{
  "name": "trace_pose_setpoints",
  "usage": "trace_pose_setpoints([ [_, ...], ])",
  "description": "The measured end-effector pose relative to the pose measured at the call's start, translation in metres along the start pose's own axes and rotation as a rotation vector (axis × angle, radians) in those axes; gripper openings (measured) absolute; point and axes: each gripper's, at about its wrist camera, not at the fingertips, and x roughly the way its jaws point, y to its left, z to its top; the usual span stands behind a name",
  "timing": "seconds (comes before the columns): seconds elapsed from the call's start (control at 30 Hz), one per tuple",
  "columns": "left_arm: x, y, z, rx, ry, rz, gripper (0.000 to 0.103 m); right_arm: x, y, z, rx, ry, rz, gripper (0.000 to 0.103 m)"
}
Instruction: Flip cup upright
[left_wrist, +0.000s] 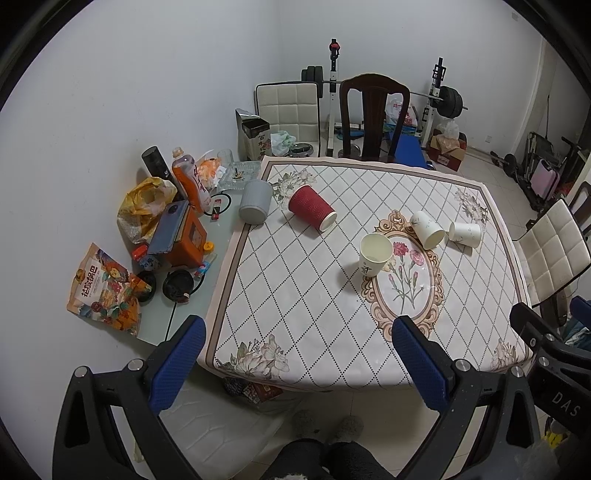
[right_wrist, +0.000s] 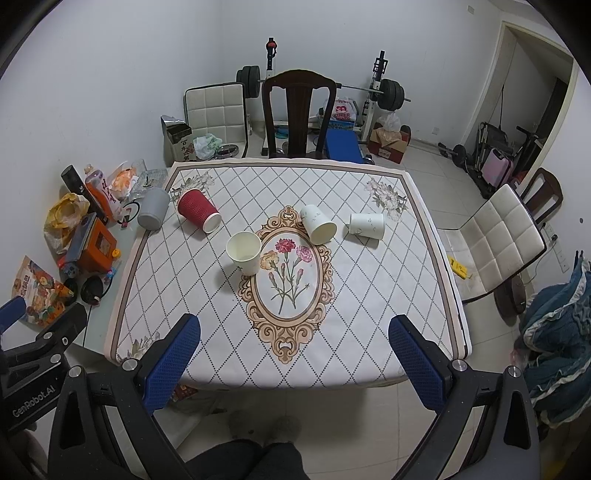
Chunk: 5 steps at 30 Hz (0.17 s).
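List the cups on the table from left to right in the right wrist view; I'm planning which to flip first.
Grey cup → red ribbed cup → upright paper cup → tipped white cup → rightmost white cup on its side.

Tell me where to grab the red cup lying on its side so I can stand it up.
Grip the red cup across its ribbed middle, coming down from above with the left gripper. It lies on its side, mouth toward you and rightward, so both walls are exposed.

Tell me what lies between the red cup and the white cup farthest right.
Between the red cup and the rightmost white cup lies another tipped white cup; clearest in the right wrist view.
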Motion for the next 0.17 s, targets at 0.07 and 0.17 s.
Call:
trace_pose_setpoints([
  [0.07, -0.0003, -0.0002, 0.0004, -0.001, 0.001, -0.002, 0.103, 0.0001, 0.0015, 0.0007, 0.001, 0.000, 0.000, 0.103],
  [0.17, -0.0012, -0.0011, 0.0032, -0.001, -0.002, -0.003, 0.103, 0.0000, 0.0012, 0.0007, 0.001, 0.001, 0.000, 0.103],
])
